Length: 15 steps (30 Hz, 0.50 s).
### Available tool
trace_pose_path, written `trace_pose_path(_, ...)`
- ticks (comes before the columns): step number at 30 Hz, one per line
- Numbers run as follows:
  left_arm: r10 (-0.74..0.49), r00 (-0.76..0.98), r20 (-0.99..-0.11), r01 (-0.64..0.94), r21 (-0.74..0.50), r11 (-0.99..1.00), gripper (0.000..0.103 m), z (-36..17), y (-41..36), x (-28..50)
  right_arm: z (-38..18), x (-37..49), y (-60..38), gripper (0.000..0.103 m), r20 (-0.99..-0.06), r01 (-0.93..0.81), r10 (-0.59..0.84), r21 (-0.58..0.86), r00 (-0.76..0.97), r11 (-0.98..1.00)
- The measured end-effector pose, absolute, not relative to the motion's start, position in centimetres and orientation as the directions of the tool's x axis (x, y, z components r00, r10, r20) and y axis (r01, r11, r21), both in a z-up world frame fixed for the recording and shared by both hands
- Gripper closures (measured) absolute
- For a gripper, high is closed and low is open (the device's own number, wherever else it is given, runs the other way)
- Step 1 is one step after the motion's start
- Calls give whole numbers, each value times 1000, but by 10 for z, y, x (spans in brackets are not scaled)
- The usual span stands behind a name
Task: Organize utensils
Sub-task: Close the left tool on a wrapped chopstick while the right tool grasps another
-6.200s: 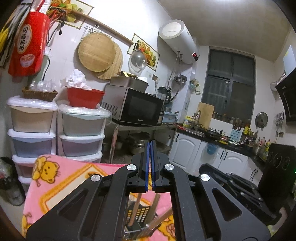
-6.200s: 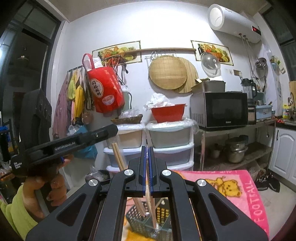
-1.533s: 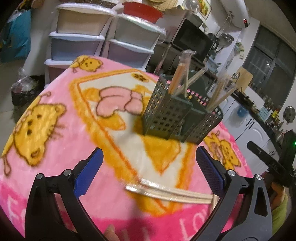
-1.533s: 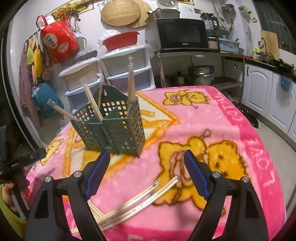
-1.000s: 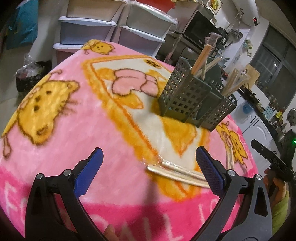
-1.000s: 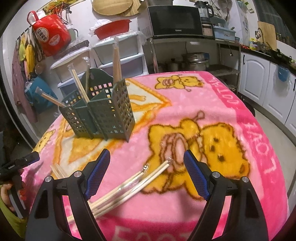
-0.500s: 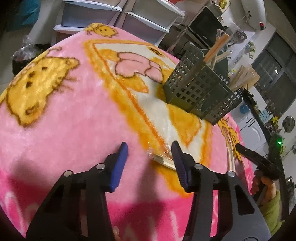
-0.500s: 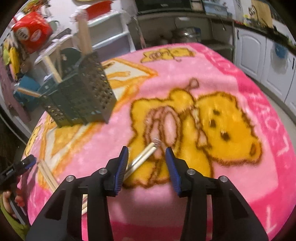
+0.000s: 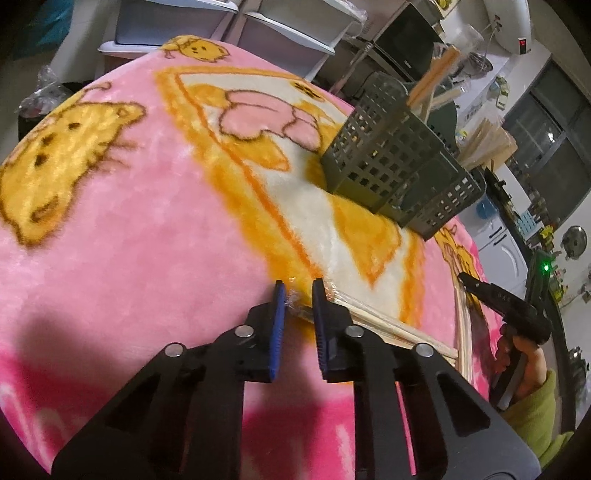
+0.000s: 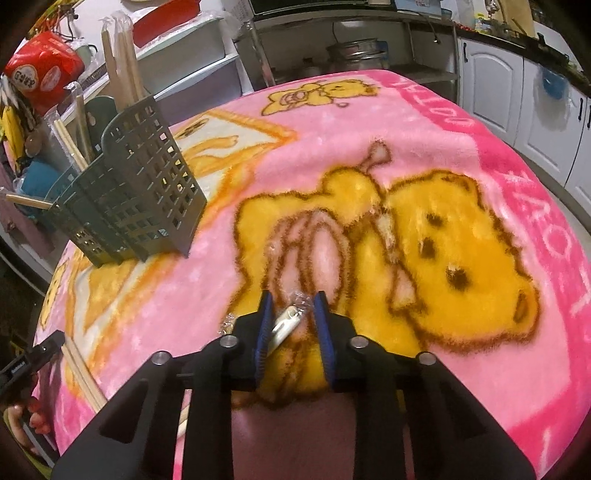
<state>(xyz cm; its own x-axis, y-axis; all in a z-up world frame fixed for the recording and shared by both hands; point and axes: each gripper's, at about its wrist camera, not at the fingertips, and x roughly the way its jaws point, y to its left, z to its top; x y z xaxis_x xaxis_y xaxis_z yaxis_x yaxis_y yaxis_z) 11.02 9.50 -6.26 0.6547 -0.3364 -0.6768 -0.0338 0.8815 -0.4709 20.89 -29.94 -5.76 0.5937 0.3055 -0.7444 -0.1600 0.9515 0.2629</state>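
Note:
A dark green slotted utensil holder stands on the pink blanket, with several wrapped chopsticks upright in it; it also shows in the right wrist view. My left gripper is low on the blanket, its jaws narrowly open around the tip of a plastic-wrapped chopstick pair. My right gripper is also low, jaws narrowly open around the tip of another wrapped chopstick pair. Neither pair looks clamped. More chopsticks lie at the left in the right wrist view.
The table is covered by a pink and yellow cartoon blanket. Plastic drawers, a microwave and white cabinets stand around it. The other hand-held gripper shows at the right in the left wrist view.
Both grippers have dropped lower to the blanket and narrowed from wide open to a small gap, each now straddling the tip of a wrapped chopstick pair.

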Motion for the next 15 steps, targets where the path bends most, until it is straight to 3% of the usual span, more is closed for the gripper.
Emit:
trace_pose_path(5, -326, 653, -683, -32, -455, 890, 97, -62, 92, 112, -55, 204, -306, 96, -719, -155, 331, 301, 611, 941)
trace_pose_path(15, -322, 692, -646, -19, -462, 887, 99, -47, 96, 104, -30, 185, -310, 98, -637, -196, 384, 347, 669, 917)
